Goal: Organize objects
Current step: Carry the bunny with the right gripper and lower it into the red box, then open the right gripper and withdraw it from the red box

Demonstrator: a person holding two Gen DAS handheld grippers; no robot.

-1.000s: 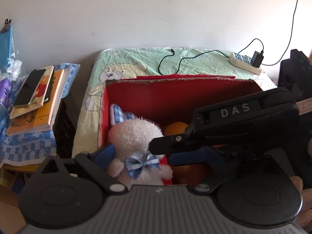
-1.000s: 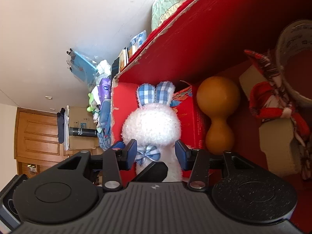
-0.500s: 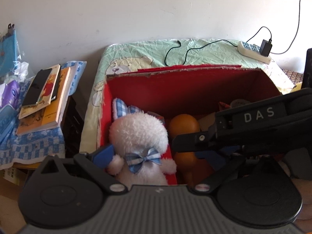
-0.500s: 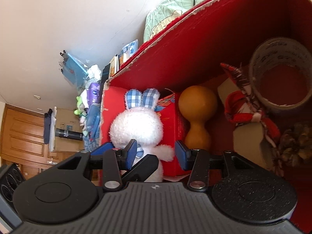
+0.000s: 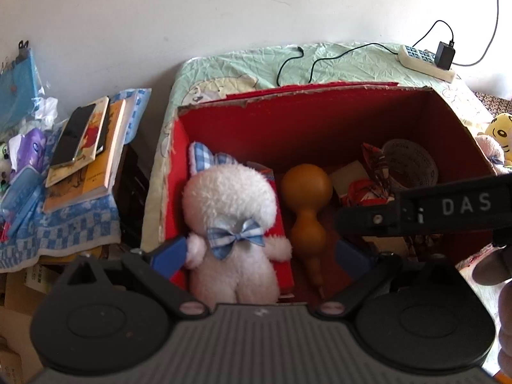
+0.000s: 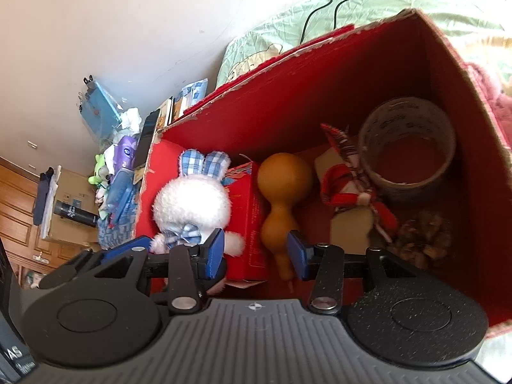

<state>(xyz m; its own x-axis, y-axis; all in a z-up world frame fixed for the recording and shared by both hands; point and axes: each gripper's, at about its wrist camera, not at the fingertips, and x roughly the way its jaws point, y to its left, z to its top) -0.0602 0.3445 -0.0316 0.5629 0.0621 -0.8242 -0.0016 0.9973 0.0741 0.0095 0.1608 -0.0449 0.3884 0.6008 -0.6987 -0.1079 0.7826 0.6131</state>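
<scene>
A white plush bunny [image 5: 230, 211] with a blue checked bow lies at the left end of the red cardboard box [image 5: 320, 118], on a small red carton [image 6: 252, 224]. Beside it rest a brown gourd [image 5: 307, 204], a red cloth figure [image 6: 345, 188] and a tape roll [image 6: 406, 150]. My left gripper [image 5: 260, 256] hovers open above the box's near edge, its blue fingers wide on either side of the bunny without touching it. My right gripper [image 6: 255, 251] is open and empty too, over the carton and the gourd's stem. The right gripper's black body [image 5: 448, 208] crosses the left wrist view.
The box sits on a green bedsheet [image 5: 243, 67] with a power strip [image 5: 422, 60] and cables behind it. To the left, books and a phone [image 5: 80, 137] are stacked on a blue checked cloth. Yellow plush toys [image 5: 500, 134] lie right of the box. A brown cluster [image 6: 422, 236] occupies the box's near right corner.
Both grippers have pulled back and up from the box. The right gripper, whose fingers flanked the bunny, has shifted right. The bunny stays lying in the box.
</scene>
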